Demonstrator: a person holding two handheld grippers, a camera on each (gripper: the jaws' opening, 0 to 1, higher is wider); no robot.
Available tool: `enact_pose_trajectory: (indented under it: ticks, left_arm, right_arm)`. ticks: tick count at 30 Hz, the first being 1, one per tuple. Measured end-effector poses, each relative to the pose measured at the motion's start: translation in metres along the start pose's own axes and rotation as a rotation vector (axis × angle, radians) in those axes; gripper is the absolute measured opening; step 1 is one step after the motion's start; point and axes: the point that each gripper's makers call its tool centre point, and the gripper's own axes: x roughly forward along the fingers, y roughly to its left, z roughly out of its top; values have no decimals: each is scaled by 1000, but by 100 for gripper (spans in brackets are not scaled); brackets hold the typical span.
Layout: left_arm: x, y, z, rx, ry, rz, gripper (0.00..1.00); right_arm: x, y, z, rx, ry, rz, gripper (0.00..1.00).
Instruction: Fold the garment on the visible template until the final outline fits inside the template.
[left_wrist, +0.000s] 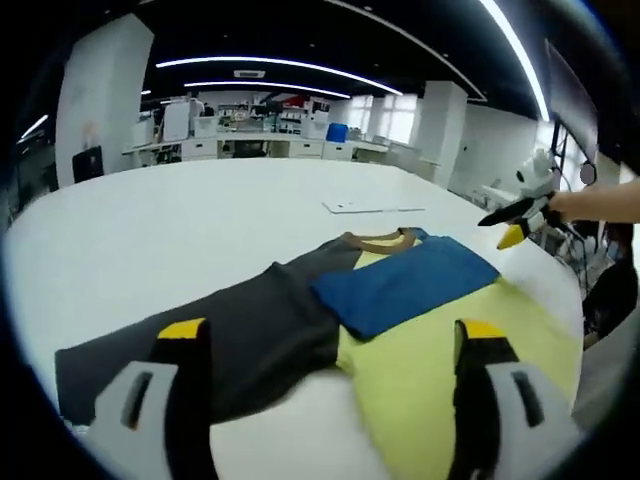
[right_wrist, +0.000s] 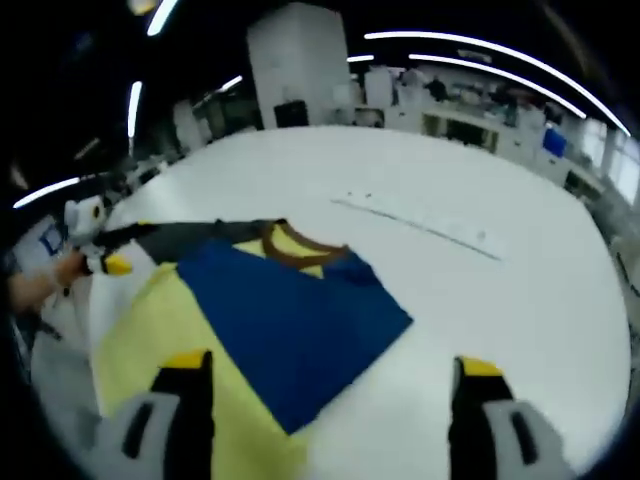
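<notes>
Your left hand-held gripper (left_wrist: 330, 345) hangs with jaws wide and empty above the garment (left_wrist: 400, 330), which lies flat on the white surface (left_wrist: 200, 230), its blue sleeve (left_wrist: 405, 280) folded across the yellow body. Your right hand-held gripper (right_wrist: 325, 375) is equally wide over that blue sleeve.

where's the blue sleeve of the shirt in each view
Left gripper view: the blue sleeve lies right of centre, folded across the yellow body, just below the brown collar.
Right gripper view: the blue sleeve lies at centre, reaching down toward the bottom between the tool's two jaws.
Shared landmark: the brown collar, touching the sleeve's upper edge.
</notes>
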Motion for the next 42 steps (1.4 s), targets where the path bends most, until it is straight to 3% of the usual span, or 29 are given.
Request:
enact_pose_trajectory:
  ticks: [5, 13, 19, 23, 26, 29, 32, 35, 39, 42]
  left_arm:
    - [-25, 25, -2, 5, -1, 41, 99]
    - [-63, 60, -9, -19, -1, 100, 98]
    - [-87, 101, -34, -59, 43, 180, 92]
    - [-101, 128, -50, -70, 63, 223, 90]
    - [-110, 138, -53, -89, 62, 258, 88]
    - [-115, 139, -55, -94, 63, 294, 85]
    - [-115, 158, -65, -122, 87, 339, 80]
    - [-117, 175, -65, -167, 58, 396, 75]
    - [-119, 190, -72, -164, 71, 453, 60]
    - [-116, 192, -77, -257, 57, 456, 55]
  right_arm:
    - [-18, 14, -14, -9, -12, -2, 99]
    - [-67, 34, -35, 15, -51, -27, 99]
    - [-86, 52, -54, 46, -73, -40, 99]
    - [-100, 61, -74, 48, -46, -44, 99]
    - [-118, 67, -85, 75, -60, -53, 99]
    - [-129, 66, -94, 104, -66, -75, 99]
    - [-138, 68, -102, 128, -69, -85, 99]
    - [-143, 68, -110, 139, -64, -95, 99]
    - [-147, 72, -116, 162, -69, -93, 99]
    - [-150, 74, -118, 162, -73, -94, 99]
